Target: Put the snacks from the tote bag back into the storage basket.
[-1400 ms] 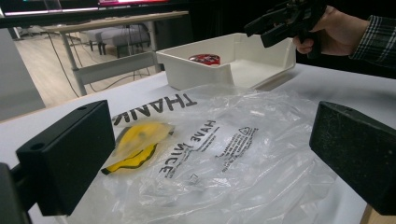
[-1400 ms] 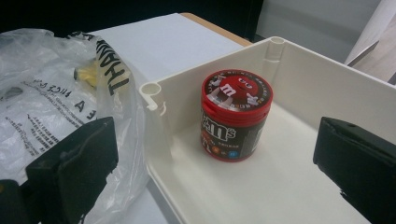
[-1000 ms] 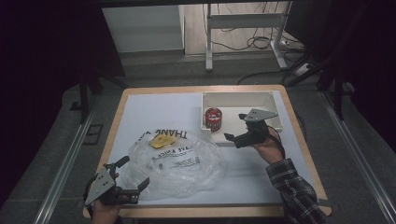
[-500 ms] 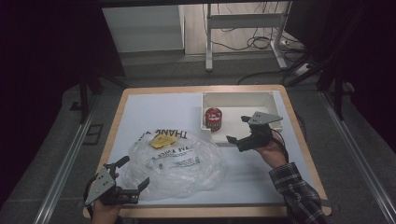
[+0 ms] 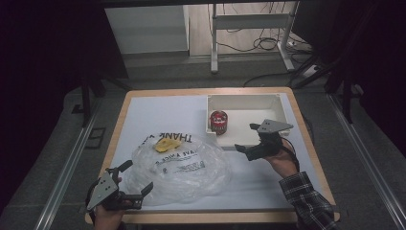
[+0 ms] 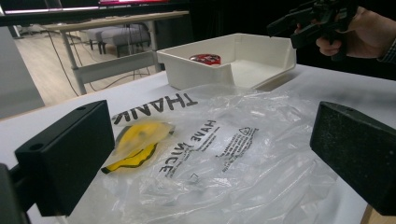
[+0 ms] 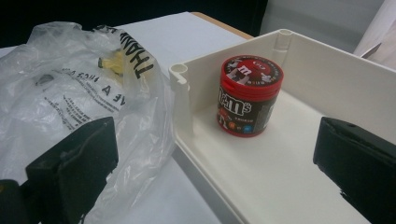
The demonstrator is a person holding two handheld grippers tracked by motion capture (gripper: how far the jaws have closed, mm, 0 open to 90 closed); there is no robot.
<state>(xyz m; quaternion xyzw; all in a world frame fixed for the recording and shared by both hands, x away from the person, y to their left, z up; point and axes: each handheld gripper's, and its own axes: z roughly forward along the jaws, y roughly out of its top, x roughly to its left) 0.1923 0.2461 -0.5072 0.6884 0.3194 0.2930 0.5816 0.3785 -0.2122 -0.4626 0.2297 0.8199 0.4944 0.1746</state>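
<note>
Plastic bag, clear and crumpled, printed with black "THANK" and "HAVE A NICE" lettering, lies on the white table across its near-left half, with its right edge touching the near left corner of the tray. At the far left of the high view the left gripper sits at the table's near-left corner, held in the person's left hand, its jaws spread wide with nothing between them; they point toward the bag's near-left edge, just short of it as far as the left gripper view lets me tell. Inside the bag, toward its far-left part, rests a flat yellow item, seen through the film beside the lettering. Further right stands the white tray, open-topped, on the far-right part of the table. In its near left corner the red candy tub stands upright with its lid on, just beside the walls, though contact with them cannot be judged. Rightmost is the right gripper, held in the right hand above the tray's near edge, jaws parted wide and empty, aimed left toward the tub and well apart from it
</note>
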